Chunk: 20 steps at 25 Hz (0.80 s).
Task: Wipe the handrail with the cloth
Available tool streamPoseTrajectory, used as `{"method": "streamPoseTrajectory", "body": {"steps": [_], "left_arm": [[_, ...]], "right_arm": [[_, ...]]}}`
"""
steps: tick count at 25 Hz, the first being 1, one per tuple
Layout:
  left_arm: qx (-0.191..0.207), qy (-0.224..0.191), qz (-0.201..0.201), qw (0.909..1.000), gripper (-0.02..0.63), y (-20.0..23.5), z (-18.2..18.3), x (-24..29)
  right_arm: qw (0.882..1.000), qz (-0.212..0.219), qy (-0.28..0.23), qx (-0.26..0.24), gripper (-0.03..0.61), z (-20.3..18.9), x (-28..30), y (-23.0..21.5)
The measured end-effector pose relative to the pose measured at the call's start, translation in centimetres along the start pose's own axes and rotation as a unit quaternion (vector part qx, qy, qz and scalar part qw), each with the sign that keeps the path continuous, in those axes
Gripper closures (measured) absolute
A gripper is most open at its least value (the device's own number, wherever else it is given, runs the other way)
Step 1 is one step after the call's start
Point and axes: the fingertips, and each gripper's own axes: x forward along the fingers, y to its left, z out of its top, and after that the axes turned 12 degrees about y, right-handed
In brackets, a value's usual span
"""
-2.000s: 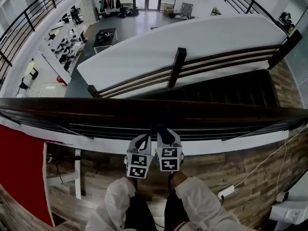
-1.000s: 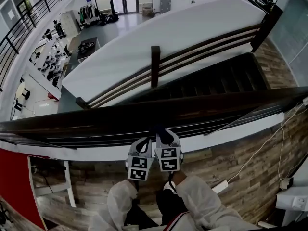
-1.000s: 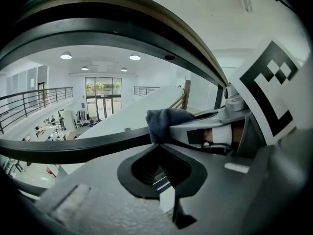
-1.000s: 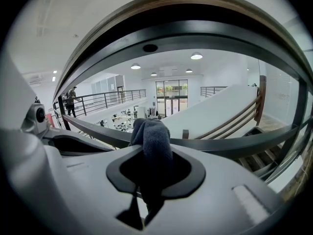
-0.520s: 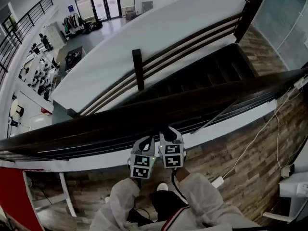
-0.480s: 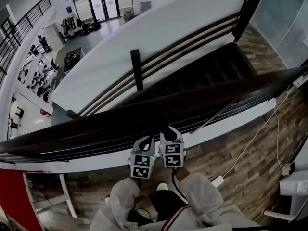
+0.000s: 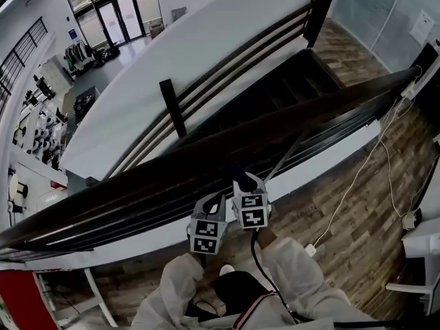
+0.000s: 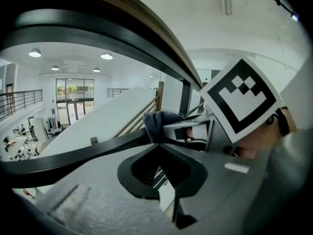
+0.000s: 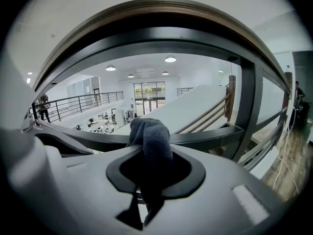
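The dark wooden handrail [image 7: 206, 162] runs slantwise from lower left to upper right. It arcs overhead in the left gripper view [image 8: 122, 13] and in the right gripper view [image 9: 156, 13]. A dark grey cloth [image 9: 150, 136] sticks up from my right gripper [image 9: 146, 180], whose jaws are shut on it. Both grippers sit side by side just below the rail: the right gripper [image 7: 240, 182] with the cloth [image 7: 236, 174] towards the rail, the left gripper [image 7: 214, 199] beside it. The left gripper [image 8: 159, 145] is shut with nothing in it; the cloth [image 8: 157, 123] shows just beyond its tips.
Black metal bars [image 7: 137, 215] run under the handrail, with a dark upright [image 9: 250, 106] to the right. Beyond drop a staircase [image 7: 275, 88] and a white wall [image 7: 158, 53]. A white cable [image 7: 364, 177] and a socket block [image 7: 309, 249] lie on the wood floor.
The head view has swung right, so the handrail now looks more tilted and the stair post sits further left. Both grippers stay together under the rail, the cloth still held.
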Motion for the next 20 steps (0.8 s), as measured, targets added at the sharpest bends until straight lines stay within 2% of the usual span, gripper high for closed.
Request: {"method": "streamPoseTrajectory", "body": {"steps": [5, 11, 14, 20], "left_arm": [[0.005, 0.004, -0.027, 0.9996, 0.611, -3.0, 1.7, 2.0], [0.029, -0.006, -0.044, 0.9986, 0.611, -5.8, 3.6, 3.0], [0.032, -0.002, -0.046, 0.9984, 0.611, -6.4, 3.6, 2.7], [0.034, 0.011, -0.045, 0.9984, 0.611, -6.4, 2.2, 1.2]], "right_arm": [[1.0, -0.019, 0.003, 0.025, 0.503, 0.6, 0.0, -5.7], [0.996, -0.068, 0.007, 0.059, 0.502, 0.2, 0.1, -14.4], [0.995, -0.09, 0.012, 0.043, 0.502, 0.4, 0.1, -16.8], [0.992, -0.118, 0.02, 0.05, 0.502, -0.1, 0.0, -19.6]]}}
